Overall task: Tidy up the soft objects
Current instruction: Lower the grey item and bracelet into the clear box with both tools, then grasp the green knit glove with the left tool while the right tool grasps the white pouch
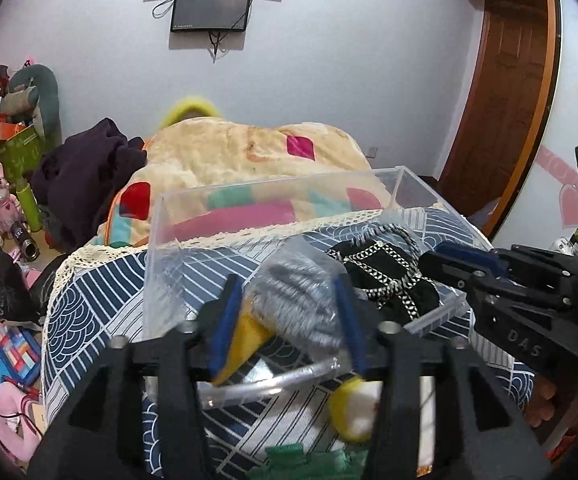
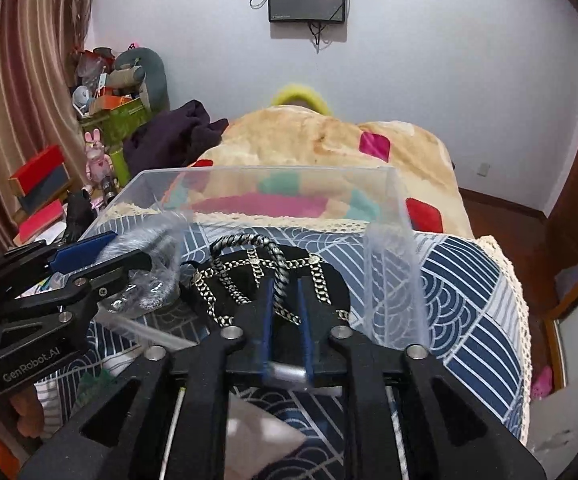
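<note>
A clear plastic box [image 1: 401, 184] stands on the bed with the blue patterned cover. My left gripper [image 1: 289, 284] is shut on a clear bag of grey knitted fabric with a yellow part [image 1: 297, 300], held over the box's near left side; the bag also shows in the right wrist view [image 2: 149, 256]. My right gripper [image 2: 285, 292] is shut on the braided handle of a small black bag with silver chains [image 2: 265, 276], which rests inside the box; the black bag also shows in the left wrist view [image 1: 385, 276]. A yellow and white soft item [image 1: 353, 408] and a green one [image 1: 301, 458] lie on the cover before the box.
A folded beige blanket [image 1: 249, 152] with coloured patches lies behind the box, with dark clothing [image 1: 85, 176] to its left. Cluttered boxes and toys [image 1: 9, 128] stand at the far left. A wooden door [image 1: 505, 92] is at the right. Two screens hang on the wall.
</note>
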